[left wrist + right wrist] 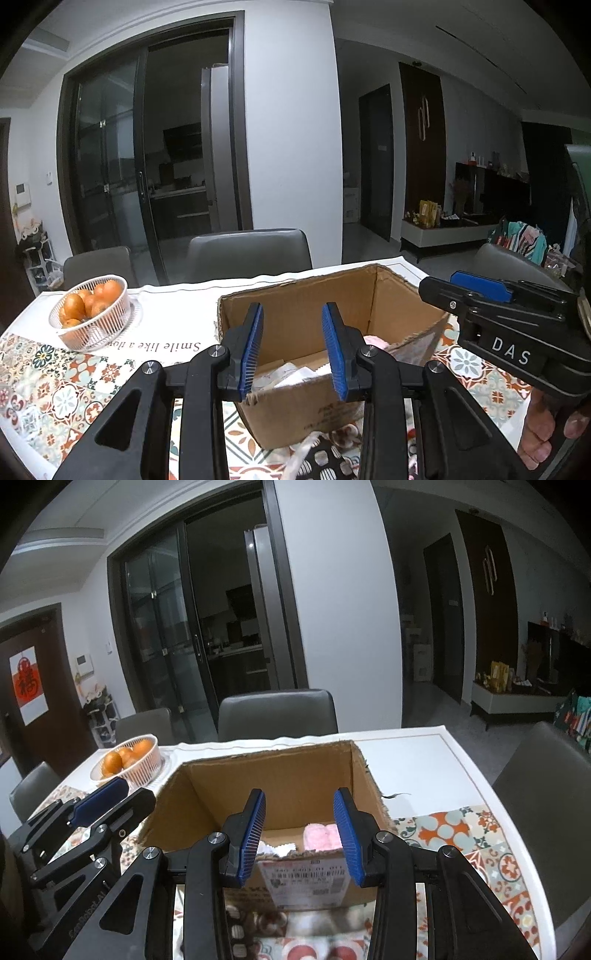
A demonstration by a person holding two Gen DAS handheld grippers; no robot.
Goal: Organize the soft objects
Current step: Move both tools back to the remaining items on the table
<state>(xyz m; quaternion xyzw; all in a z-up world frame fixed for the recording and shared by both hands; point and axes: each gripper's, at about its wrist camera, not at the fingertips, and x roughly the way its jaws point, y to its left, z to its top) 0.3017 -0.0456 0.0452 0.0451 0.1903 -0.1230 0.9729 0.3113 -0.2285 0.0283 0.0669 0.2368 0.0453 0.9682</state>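
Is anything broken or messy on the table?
Yes, a bit. The cardboard box has torn, ragged top edges where its flaps are gone, and a small scrap lies on the table beside it.

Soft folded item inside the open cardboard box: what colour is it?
Pale pink, clearest in the right wrist view.

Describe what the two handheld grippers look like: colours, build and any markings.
Both are matte black linkage frames with silver pivot screws and two blue ribbed finger pads. The left gripper and right gripper look alike. White "DAS" lettering marks the right gripper's body in the left wrist view; no cables show.
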